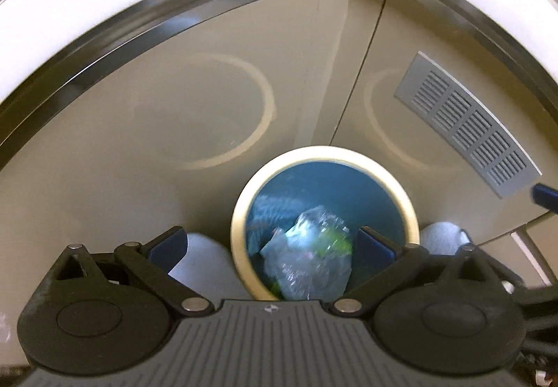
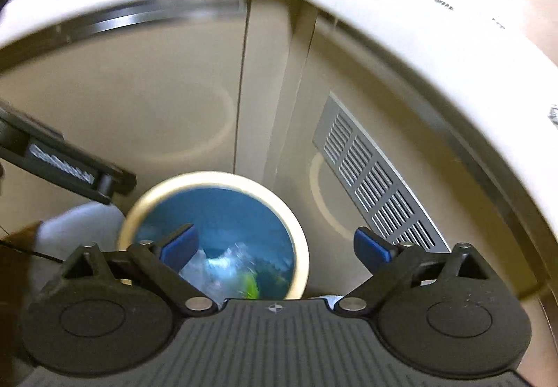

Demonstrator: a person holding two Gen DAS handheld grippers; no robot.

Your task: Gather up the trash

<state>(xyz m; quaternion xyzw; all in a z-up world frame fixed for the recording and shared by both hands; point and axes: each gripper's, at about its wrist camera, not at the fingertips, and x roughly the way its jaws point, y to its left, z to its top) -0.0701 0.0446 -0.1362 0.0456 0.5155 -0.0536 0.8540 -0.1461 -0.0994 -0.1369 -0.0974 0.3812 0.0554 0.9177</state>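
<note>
A: Trash (image 1: 310,247) location?
B: Crumpled clear plastic, inside blue bin (image 1: 324,177), on the floor (image 1: 104,160).
A: Grippers?
B: Left gripper (image 1: 272,244) and right gripper (image 2: 275,247) above bin, jaws spread wide, nothing held.

The bin (image 1: 240,212) has a smooth cream rim and a blue lining, and the trash (image 1: 307,258) inside it looks like crinkled, glossy clear plastic film. Behind it, the cabinet doors (image 1: 157,129) are smooth, semi-gloss beige that mirrors the rim, with a matt grey slotted vent grille (image 1: 467,125). Each claw (image 2: 275,245) is matt black plastic with blue pads (image 2: 369,249) and bright metal pins.
</note>
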